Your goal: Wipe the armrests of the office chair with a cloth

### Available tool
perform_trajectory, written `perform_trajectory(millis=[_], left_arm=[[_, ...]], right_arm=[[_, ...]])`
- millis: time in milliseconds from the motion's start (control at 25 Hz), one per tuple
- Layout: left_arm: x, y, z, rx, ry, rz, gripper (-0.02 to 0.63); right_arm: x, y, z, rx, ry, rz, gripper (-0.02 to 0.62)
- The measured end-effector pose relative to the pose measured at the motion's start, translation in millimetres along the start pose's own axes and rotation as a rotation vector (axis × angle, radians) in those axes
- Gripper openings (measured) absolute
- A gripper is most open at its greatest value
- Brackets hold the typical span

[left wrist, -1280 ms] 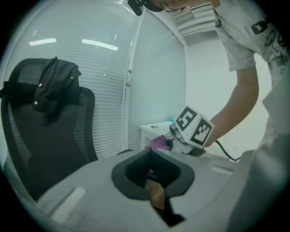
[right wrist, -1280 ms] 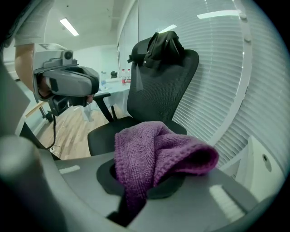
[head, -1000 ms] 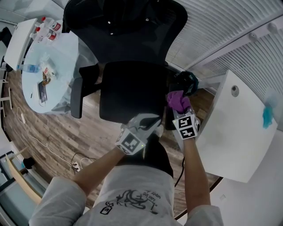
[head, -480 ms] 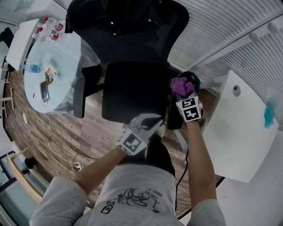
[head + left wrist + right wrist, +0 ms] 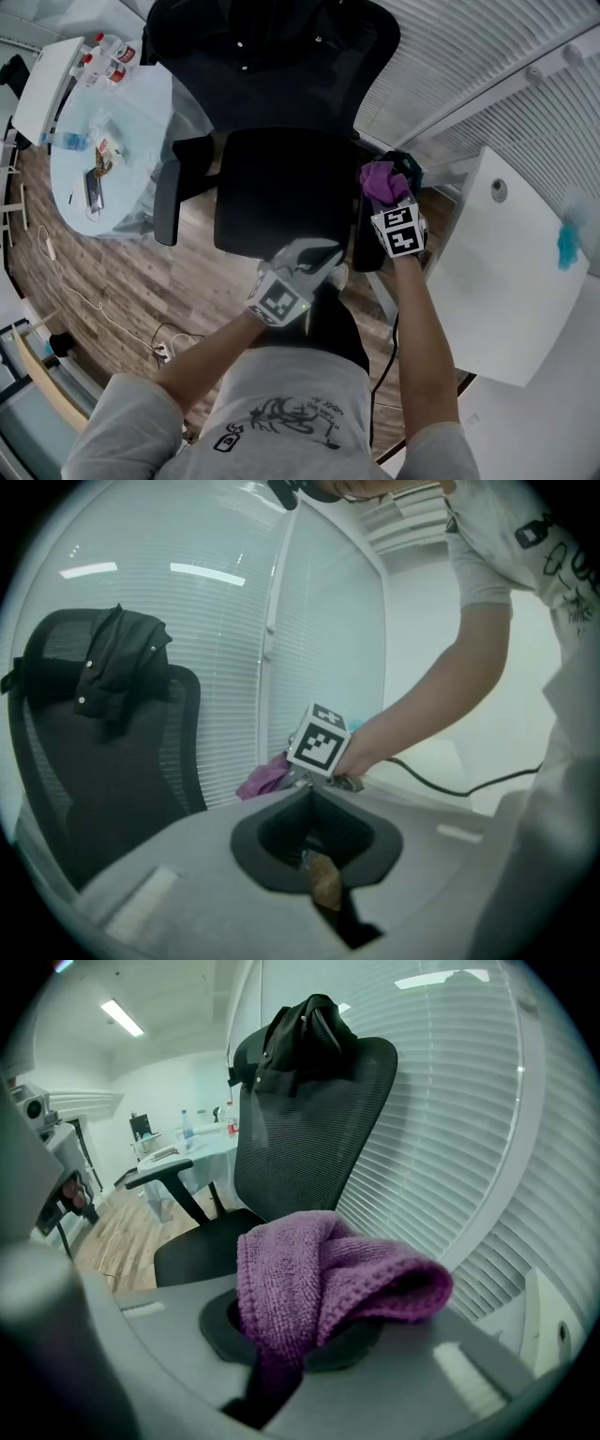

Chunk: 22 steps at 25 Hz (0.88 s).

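One office chair [image 5: 281,187] with two armrests [image 5: 166,202] and one purple cloth [image 5: 380,178] are seen. The cloth is clamped in the right gripper [image 5: 384,194]. The left gripper [image 5: 316,257] is held closed, empty.

The head view looks steeply down on the office chair [image 5: 281,192]; both gripper views face its backrest [image 5: 305,1119] from nearby.

Brown wood floor [image 5: 122,272] underfoot. White blinds [image 5: 469,56] all along the window wall. Round pale table [image 5: 141,103] at left, with bottles [image 5: 112,49] and maybe a phone on top. White table [image 5: 506,281] at right. Long bright lights [image 5: 122,1018] overhead.
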<state>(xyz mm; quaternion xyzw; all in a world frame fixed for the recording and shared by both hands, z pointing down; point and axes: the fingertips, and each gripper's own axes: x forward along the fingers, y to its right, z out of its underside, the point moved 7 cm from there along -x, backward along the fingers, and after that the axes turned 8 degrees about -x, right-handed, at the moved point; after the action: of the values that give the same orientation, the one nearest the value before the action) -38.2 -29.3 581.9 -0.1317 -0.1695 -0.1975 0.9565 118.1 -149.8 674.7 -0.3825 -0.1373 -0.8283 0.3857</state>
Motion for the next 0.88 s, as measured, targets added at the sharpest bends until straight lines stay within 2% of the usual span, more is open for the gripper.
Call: perform_trajectory(millis=[400, 640, 880], left_arm=[[-1.3, 3.9, -1.3, 0.000, 0.007, -0.007, 0.003], [-0.8, 7.1, -2.7, 0.007, -0.001, 0.000, 0.003], [3.2, 6.1, -3.9, 0.018, 0.000, 0.013, 0.003]], right_arm=[[-24.8, -31.8, 17.7, -0.018, 0.003, 0.007, 0.040], [-58.2, -75.0, 41.6, -0.056, -0.009, 0.003, 0.038], [-86.7, -115.4, 65.5, -0.035, -0.014, 0.000, 0.038]])
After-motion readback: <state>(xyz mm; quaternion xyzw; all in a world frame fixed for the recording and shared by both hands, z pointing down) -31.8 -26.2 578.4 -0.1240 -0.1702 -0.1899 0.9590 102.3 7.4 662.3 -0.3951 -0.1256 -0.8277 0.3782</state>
